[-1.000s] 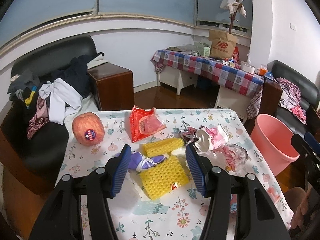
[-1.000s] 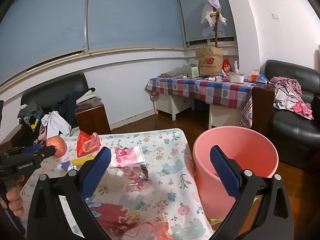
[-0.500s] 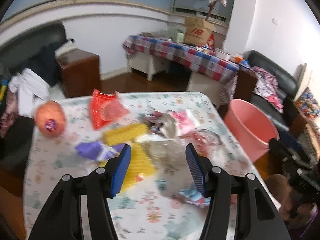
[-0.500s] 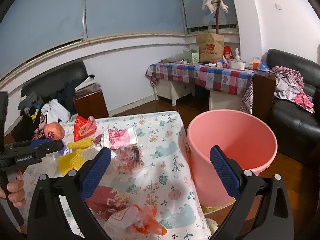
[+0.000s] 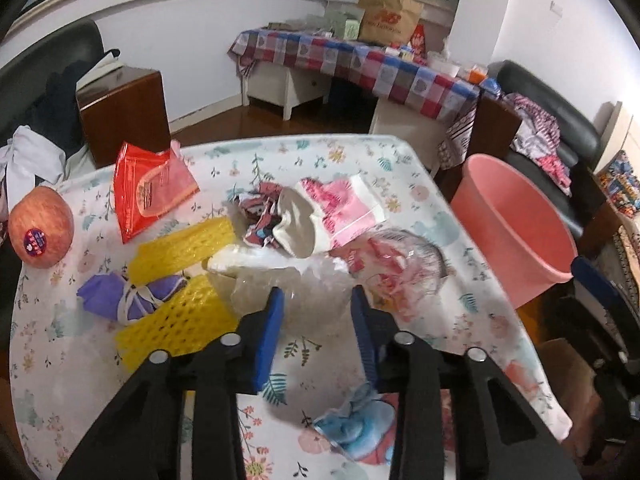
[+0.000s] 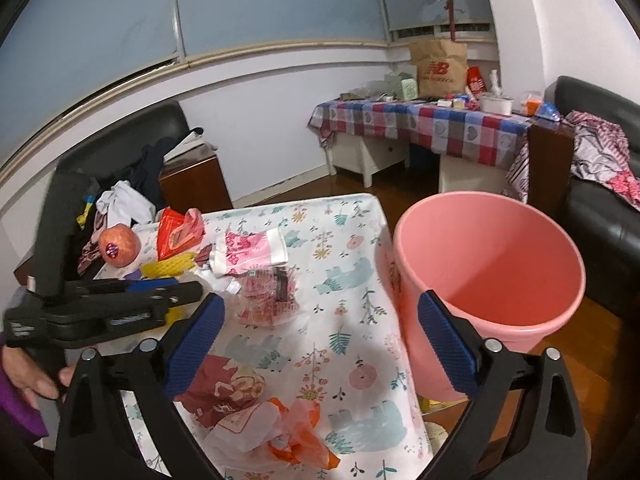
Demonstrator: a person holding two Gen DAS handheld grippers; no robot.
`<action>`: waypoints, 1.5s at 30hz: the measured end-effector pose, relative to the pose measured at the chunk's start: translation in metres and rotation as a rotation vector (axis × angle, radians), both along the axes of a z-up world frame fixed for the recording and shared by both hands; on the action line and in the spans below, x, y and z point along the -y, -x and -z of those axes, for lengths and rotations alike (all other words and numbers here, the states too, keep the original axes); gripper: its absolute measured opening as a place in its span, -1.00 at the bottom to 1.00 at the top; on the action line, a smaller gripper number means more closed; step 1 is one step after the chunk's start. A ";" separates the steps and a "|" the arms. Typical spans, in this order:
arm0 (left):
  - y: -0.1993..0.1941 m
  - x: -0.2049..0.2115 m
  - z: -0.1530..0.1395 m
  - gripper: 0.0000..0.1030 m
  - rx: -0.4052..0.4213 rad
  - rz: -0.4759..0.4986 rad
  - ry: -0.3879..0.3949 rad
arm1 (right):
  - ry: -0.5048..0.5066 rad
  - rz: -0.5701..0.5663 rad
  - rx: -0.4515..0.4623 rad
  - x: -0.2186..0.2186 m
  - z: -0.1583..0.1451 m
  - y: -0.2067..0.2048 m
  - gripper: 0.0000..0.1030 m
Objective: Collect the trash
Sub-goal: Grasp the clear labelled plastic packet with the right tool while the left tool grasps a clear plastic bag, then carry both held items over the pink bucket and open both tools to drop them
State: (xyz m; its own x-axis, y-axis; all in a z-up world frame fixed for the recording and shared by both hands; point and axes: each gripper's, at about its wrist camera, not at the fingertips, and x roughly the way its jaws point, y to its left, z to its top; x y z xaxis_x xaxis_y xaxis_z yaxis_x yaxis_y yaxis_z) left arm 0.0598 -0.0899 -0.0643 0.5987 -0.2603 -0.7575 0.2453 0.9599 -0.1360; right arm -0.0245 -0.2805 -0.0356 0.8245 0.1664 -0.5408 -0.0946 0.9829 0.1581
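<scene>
Over the floral table (image 5: pixel 404 160), left gripper (image 5: pixel 316 300) closing around a clear plastic bag (image 5: pixel 312 300) — pads not yet pressing, right gripper (image 6: pixel 320 320) wide, closing slightly, empty — beside pink bucket (image 6: pixel 492 264).

our left tongs (image 5: pixel 316 300) have dropped from above the yellow foam net (image 5: pixel 176 320) toward the clear plastic bag (image 5: pixel 304 288), jaws closing around it.

The brown paper bag (image 6: pixel 439 65) on the checked side table (image 6: pixel 424 118) carries a red "NB" logo above the words "new balance". Labels on the apple sticker (image 6: pixel 111 249) and the wrappers are too small to read.
</scene>
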 end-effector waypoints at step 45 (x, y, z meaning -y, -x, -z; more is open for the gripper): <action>0.024 0.050 -0.093 -0.82 0.252 0.176 0.240 | -0.098 0.063 -0.012 0.061 -0.026 -0.028 -0.43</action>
State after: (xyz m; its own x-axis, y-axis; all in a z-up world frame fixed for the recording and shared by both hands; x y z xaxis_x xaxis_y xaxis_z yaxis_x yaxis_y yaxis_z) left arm 0.0359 -0.1403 0.0288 0.6888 -0.5273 -0.4975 0.4577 0.8485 -0.2657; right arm 0.0035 -0.3410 -0.0098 0.8288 0.1671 -0.5341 -0.0310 0.9666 0.2543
